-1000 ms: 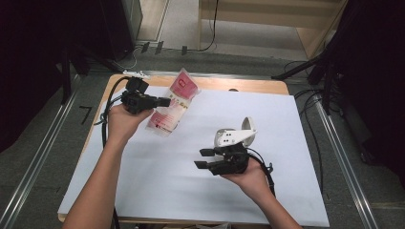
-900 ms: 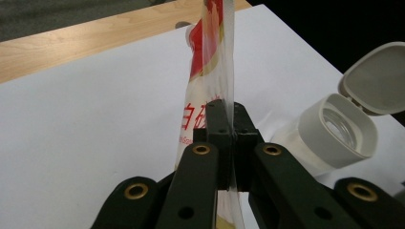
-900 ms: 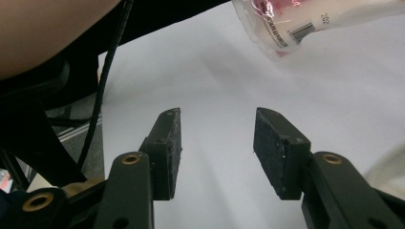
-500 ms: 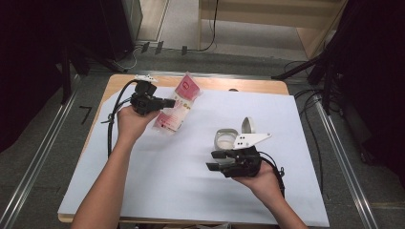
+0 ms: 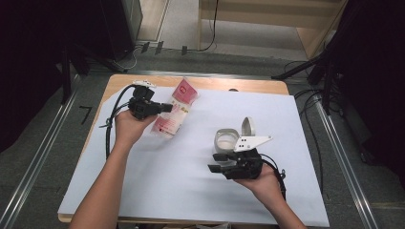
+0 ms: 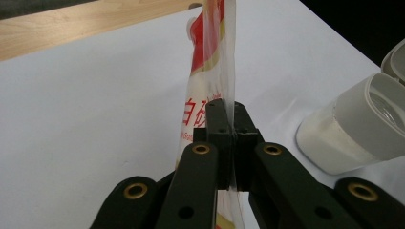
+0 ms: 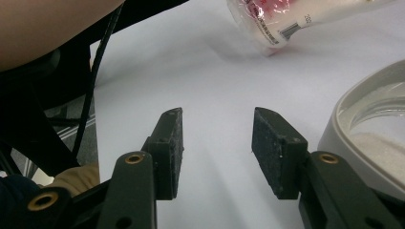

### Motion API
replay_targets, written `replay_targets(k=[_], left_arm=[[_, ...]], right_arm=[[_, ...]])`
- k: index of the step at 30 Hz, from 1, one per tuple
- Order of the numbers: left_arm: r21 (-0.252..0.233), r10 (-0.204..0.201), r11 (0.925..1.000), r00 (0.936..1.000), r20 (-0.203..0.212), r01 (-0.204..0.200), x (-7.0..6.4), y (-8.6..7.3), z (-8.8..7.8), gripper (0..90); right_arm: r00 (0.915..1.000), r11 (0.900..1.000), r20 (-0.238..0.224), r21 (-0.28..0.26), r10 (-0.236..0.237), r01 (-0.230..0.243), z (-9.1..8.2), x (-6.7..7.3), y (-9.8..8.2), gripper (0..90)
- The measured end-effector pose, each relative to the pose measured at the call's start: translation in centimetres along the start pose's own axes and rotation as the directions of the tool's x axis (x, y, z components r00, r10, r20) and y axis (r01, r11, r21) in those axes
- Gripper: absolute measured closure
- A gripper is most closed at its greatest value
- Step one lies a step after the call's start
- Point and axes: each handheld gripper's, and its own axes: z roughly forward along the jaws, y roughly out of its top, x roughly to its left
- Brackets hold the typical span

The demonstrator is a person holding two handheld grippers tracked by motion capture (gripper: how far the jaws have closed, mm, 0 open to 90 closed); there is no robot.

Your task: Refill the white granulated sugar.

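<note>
Two tools work over the white-covered surface (image 5: 157, 191) in the high view: the left tool (image 5: 165, 108) pinches a red-and-white plastic pouch (image 5: 174, 109), the right tool (image 5: 217, 162) sits just beside an open grey-white jar (image 5: 226, 139). Left gripper view: jaws clamped tight on the pouch's (image 6: 212, 71) edge, jar (image 6: 356, 126) nearby. Right gripper view: jaws stand partly apart, nothing between them, jar rim (image 7: 363, 119) alongside.

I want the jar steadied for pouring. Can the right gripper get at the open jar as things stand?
Probably yes: the right gripper has open fingers beside the jar, with bare paper between.
</note>
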Motion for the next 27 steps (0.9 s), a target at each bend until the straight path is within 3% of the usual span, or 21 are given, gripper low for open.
replay_targets(k=[15,21,27], left_arm=[[0.011,-0.022,0.9997,0.9995,0.02,0.022,0.6,-2.8,-2.8,90.0],[0.03,-0.009,0.9995,0.9997,0.024,0.008,1.1,-4.0,-4.0,90.0],[0.033,-0.028,0.9991,0.9985,0.047,0.026,1.5,-5.2,-4.7,90.0]], right_arm=[[0.9987,1.0,0.051,-0.007,0.003,-0.003,-1.7,-0.4,-0.7,55.1],[0.998,1.0,0.063,0.001,0.001,-0.002,-1.8,-0.3,-0.9,55.1],[0.9979,1.0,0.064,0.005,0.0,0.0,-1.7,-0.2,-1.1,55.2]])
